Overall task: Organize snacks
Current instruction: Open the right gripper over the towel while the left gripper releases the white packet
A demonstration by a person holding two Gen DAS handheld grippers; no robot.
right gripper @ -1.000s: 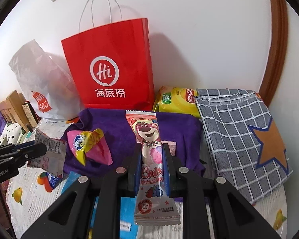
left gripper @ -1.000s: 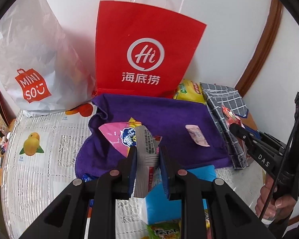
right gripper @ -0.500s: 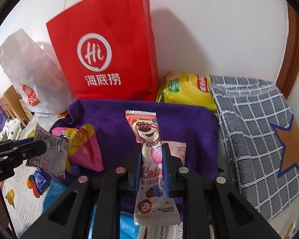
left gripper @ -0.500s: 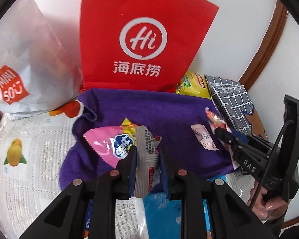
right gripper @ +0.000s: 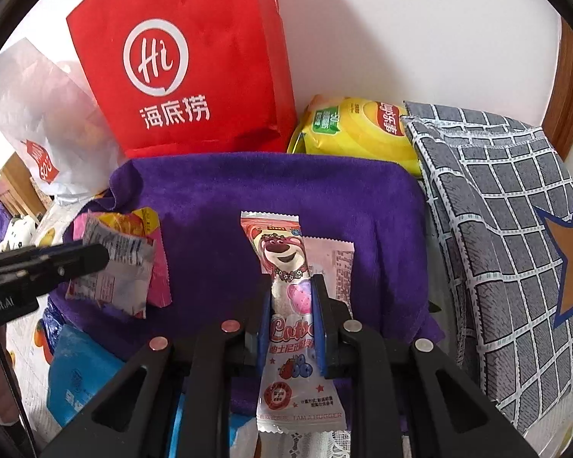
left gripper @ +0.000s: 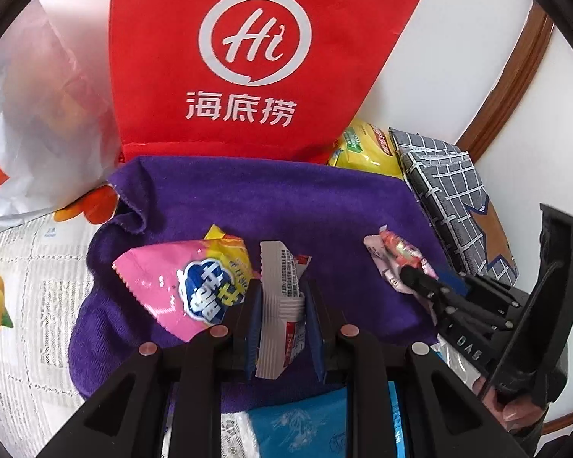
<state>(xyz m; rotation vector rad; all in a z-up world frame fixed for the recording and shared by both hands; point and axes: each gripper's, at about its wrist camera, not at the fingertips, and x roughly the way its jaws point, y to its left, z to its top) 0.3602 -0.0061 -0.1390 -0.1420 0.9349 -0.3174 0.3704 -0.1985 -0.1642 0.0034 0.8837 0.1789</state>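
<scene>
Left tongs (left gripper: 280, 305): closed on a white snack packet (left gripper: 280, 286); the packet stands up between the blue pads, over the front part of the purple towel (left gripper: 267, 198).
Right tongs (right gripper: 292, 316): closed on a bear snack bar (right gripper: 286, 267); the top of the bar lies over the towel, the bottom end hangs toward the camera.
Pink bag (left gripper: 179, 282): it lies on the towel, just beside the left tongs, touching the white packet.
Small pink packet (right gripper: 334, 263): flat on the towel, partly under the bear bar.
Red paper bag (left gripper: 256, 57): upright against the wall behind the towel; I cannot see what is inside.
White plastic bag (right gripper: 46, 114): left of the red bag; something orange shows dimly through it.
Yellow chips bag (right gripper: 359, 129): between the red bag and the checked grey cloth (right gripper: 508, 229).
Writing: "Hi" in a white circle with Chinese characters on the red bag; "Lots" and "I AM A HUGGER" on the bear bar; "DAS" on the right tongs in the left view.
</scene>
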